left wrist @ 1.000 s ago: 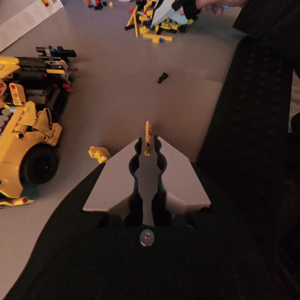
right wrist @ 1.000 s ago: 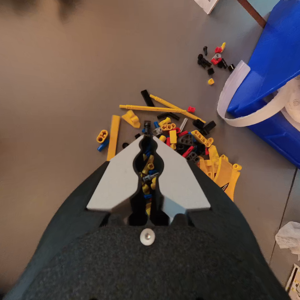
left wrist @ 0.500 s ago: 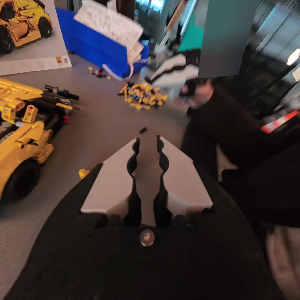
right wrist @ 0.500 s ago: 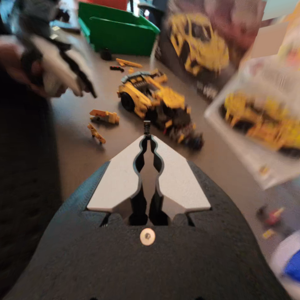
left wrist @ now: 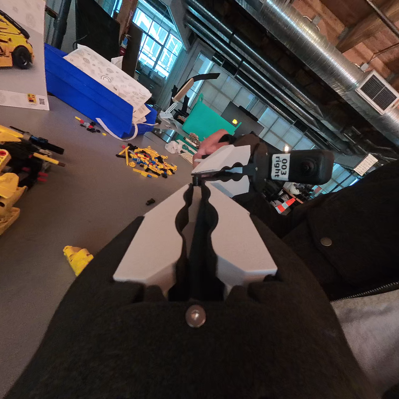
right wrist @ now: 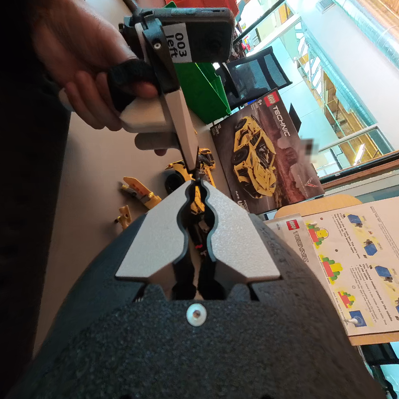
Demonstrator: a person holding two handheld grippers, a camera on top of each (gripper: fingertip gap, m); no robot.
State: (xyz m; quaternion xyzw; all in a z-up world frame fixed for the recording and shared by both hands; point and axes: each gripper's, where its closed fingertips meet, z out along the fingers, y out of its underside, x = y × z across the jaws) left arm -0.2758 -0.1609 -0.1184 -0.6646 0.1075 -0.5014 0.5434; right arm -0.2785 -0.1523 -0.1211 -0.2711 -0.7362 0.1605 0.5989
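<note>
Pinching a small black pin [left wrist: 196, 180] at its very tips, the right hand-held gripper [right wrist: 196, 183] is closed narrow and held in the air above the grey surface [left wrist: 97, 194]. The left hand-held gripper [left wrist: 196, 188] meets it tip to tip, with its jaws nearly together. Whether it also grips the pin cannot be told.

- Risk: the pin is tiny and caught only at the fingertips. A slight twist or a mismatched pull between the two tools could flick it out, to be lost among the loose pile of pieces [left wrist: 149, 160] or off the edge.
- Nearby: a yellow model car [left wrist: 8, 190] and a stray yellow piece [left wrist: 77, 258].
- Further off: a blue bin [left wrist: 86, 97].
- Writing: a white sticker [left wrist: 280, 169] with black characters is on each camera housing. The printed set box [right wrist: 265, 155] and the instruction booklet [right wrist: 345, 259] carry a red logo and lettering.
</note>
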